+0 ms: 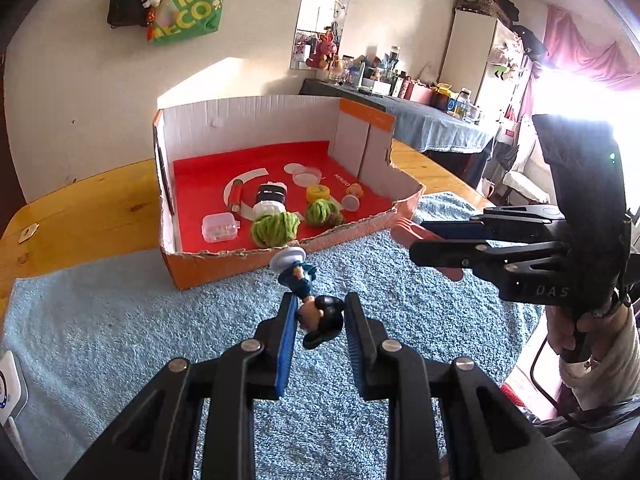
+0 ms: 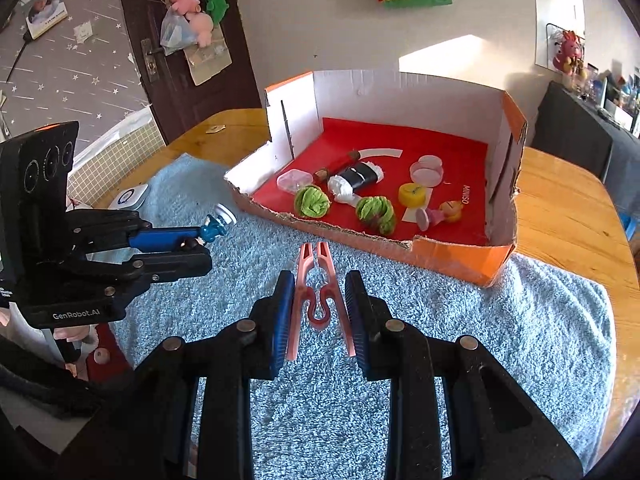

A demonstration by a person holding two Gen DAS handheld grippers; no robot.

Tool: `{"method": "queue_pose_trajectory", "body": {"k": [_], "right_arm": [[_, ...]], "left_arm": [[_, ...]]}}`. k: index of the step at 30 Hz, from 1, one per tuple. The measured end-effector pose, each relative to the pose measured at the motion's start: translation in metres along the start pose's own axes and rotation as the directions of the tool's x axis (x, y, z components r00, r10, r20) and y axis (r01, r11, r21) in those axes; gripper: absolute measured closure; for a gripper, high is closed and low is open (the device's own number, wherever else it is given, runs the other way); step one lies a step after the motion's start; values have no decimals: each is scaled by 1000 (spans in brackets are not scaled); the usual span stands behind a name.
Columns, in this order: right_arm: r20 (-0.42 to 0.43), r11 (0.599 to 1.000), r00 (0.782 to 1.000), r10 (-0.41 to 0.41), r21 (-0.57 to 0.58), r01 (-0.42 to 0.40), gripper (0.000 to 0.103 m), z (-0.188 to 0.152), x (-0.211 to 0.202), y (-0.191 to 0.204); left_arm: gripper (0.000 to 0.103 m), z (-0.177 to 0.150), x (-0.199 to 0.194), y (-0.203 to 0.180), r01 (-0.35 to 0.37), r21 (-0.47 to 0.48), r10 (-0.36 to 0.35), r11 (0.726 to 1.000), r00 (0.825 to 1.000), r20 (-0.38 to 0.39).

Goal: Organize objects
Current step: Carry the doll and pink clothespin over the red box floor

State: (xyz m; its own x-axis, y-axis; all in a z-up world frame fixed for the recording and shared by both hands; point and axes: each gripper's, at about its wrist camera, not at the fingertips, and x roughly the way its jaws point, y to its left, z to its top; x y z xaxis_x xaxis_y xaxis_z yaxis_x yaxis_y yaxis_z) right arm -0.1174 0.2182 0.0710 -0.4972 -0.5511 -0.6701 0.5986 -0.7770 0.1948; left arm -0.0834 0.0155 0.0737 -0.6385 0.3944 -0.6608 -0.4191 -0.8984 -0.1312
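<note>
My left gripper (image 1: pixel 320 312) is shut on a small mouse figurine (image 1: pixel 310 296) with black ears, a blue outfit and a white round base, held above the blue towel just before the box. My right gripper (image 2: pixel 318 304) is shut on a pink clothespin (image 2: pixel 318 300), also above the towel. The orange cardboard box (image 1: pixel 208 270) with a red floor holds two green yarn balls (image 1: pixel 275 229), a clear plastic case (image 1: pixel 219 227), a black and white roll (image 1: pixel 271 199), a yellow cap (image 1: pixel 318 192) and a small doll (image 2: pixel 442 213). The figurine also shows in the right wrist view (image 2: pixel 216 226).
A blue towel (image 1: pixel 120 320) covers the wooden table (image 1: pixel 80 208) in front of the box. A white device (image 2: pixel 130 197) lies at the towel's left edge. A cluttered side table (image 1: pixel 420 116) and a cabinet stand behind on the right.
</note>
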Motion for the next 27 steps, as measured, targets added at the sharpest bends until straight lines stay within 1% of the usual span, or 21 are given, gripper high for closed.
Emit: {"method": "queue_pose_trajectory", "body": {"k": [4,6,9,11,12,14,18,20,24,27], "right_arm": [[6,1000,1000,2,1,-2,78,2,-2,0],[13,1000,1000,6,8,-6,78,6,-2,-1],[22,1000,1000,-4,0,4,78,15,-2,-1],[29,1000,1000,-7,-8,8,78,24,-1,-2],[30,1000,1000,-7,-10,7,78,30,0,-4],[32,1000,999,-17,-20,18,78,43,4,-6],[19,999,999,-28,-29,29,78,72,18,-15],[8,999,999,-39,-25,39,78,88,27,-21],[-31,999,998,-48,-2,48,78,118,48,-36],[-64,998,996,-64,6,65,78,136,67,-45]], "left_arm": [[78,4,-1,1,-1,-5,1,1000,1000,7],[78,9,-1,3,-17,-4,17,1000,1000,13],[78,20,1,7,-29,-2,29,1000,999,22],[78,31,5,12,-38,-7,38,999,999,16],[78,36,7,14,-44,-6,44,999,999,17],[78,51,15,18,-86,12,85,996,996,9],[78,74,27,25,-139,40,139,989,990,0],[78,88,36,30,-150,53,150,987,989,-9],[78,109,57,40,-161,55,164,985,985,-58],[78,124,74,44,-190,80,197,978,977,-83]]}}
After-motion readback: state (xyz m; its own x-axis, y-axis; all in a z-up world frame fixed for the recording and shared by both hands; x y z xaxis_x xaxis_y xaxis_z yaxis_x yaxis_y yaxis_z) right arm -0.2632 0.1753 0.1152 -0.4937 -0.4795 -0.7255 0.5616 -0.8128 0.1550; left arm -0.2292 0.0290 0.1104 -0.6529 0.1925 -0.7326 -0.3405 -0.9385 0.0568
